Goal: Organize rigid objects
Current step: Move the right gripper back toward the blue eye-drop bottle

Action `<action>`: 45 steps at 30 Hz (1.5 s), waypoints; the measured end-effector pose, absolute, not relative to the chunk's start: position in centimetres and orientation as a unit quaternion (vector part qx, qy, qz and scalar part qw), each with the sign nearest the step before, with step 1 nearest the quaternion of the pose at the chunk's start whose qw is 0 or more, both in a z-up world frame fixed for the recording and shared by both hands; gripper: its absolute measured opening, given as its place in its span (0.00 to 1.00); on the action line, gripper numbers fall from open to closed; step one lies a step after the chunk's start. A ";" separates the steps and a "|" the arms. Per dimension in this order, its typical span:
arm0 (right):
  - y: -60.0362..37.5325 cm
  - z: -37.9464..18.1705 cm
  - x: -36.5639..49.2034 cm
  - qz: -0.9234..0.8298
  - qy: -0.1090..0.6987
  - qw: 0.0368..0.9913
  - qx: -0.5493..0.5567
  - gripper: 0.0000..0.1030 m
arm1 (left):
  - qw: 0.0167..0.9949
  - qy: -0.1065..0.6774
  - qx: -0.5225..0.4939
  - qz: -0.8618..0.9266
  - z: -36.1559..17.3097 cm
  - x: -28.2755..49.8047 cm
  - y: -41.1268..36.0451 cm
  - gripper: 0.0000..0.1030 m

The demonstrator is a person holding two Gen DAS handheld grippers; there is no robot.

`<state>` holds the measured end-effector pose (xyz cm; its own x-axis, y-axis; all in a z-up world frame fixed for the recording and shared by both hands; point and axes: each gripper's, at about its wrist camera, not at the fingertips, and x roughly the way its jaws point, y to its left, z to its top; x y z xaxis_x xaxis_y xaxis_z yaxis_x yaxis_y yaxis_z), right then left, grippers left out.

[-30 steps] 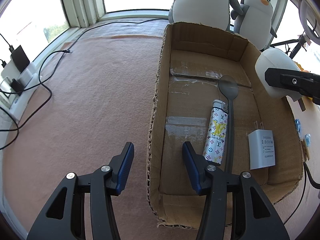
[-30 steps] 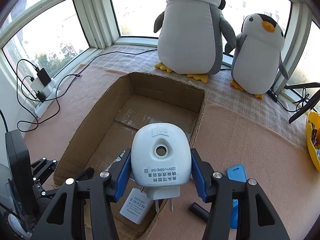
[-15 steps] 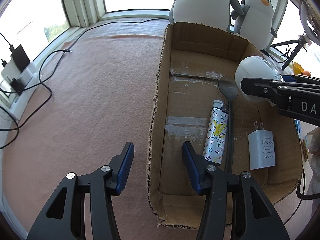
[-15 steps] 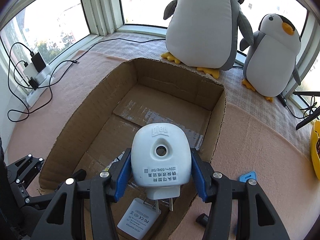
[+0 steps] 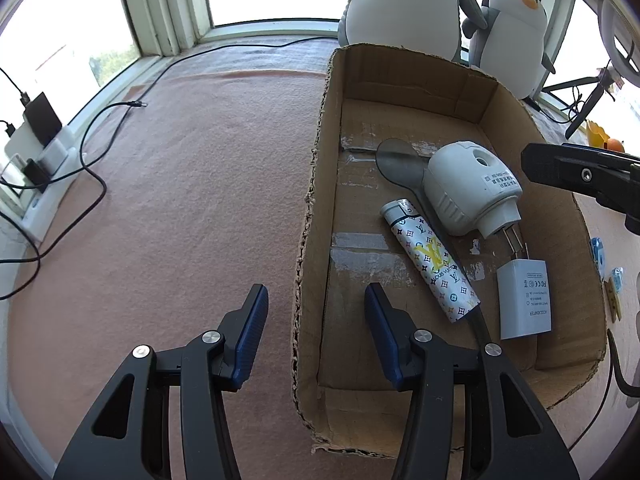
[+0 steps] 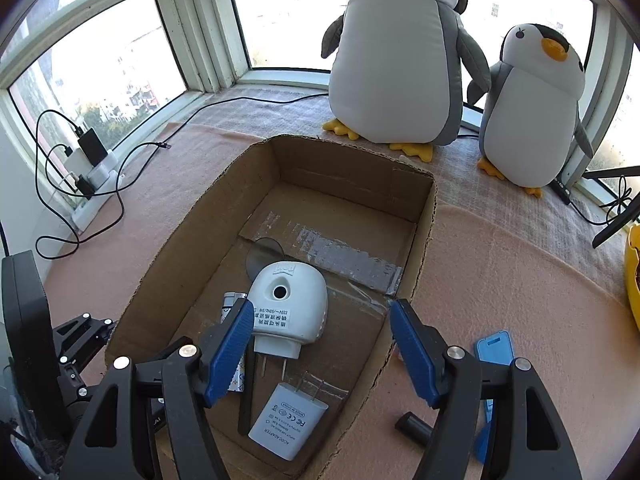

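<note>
An open cardboard box [image 5: 400,76] sits on the pink mat. Inside lie a white plug-in device [image 5: 468,188], resting on a metal spoon [image 5: 396,158], a patterned lighter [image 5: 430,260] and a white charger adapter [image 5: 524,300]. My right gripper [image 6: 320,310] hovers over the box, jaws opening. The plug-in device [image 6: 288,304] lies below them on the box floor, free of the pads. My left gripper [image 5: 316,312] holds nothing. Its spread fingers stand over the box's left wall without touching it.
Two plush penguins [image 6: 400,60] stand behind the box by the window. Cables and a power strip [image 5: 44,148] lie at the left edge of the mat. Right of the box lie small blue items [image 6: 494,348] and a black cylinder [image 6: 414,426].
The right gripper moved over the box and opened. The white plug-in device dropped from it onto the spoon in the box, and the lighter now lies slanted. The left gripper stayed put.
</note>
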<state>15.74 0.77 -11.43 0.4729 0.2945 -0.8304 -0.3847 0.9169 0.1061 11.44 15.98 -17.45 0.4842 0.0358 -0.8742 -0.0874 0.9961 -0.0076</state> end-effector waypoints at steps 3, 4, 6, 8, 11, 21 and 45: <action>-0.4 -10.8 15.1 0.195 0.471 0.859 -0.038 0.65 | 0.861 0.506 -0.024 0.036 -17.4 11.4 15.9 0.49; -1.1 -10.6 14.9 0.194 0.470 0.860 -0.032 0.65 | 0.861 0.506 -0.024 0.037 -17.4 11.4 15.9 0.49; -2.3 -10.1 14.5 0.190 0.468 0.862 -0.022 0.65 | 0.861 0.506 -0.022 0.037 -17.4 11.3 15.9 0.49; -3.7 -9.7 14.1 0.184 0.466 0.865 -0.013 0.65 | 0.861 0.506 -0.021 0.037 -17.4 11.3 15.8 0.49; -5.9 -9.3 13.8 0.172 0.467 0.868 -0.002 0.65 | 0.861 0.506 -0.020 0.038 -17.4 11.4 15.7 0.49; -13.8 -9.0 11.8 0.123 0.478 0.870 0.006 0.65 | 0.861 0.506 -0.018 0.039 -17.4 11.4 15.8 0.49; -24.1 -16.6 9.3 0.043 0.567 0.795 0.211 0.62 | 0.861 0.506 -0.013 0.042 -17.3 11.5 15.6 0.49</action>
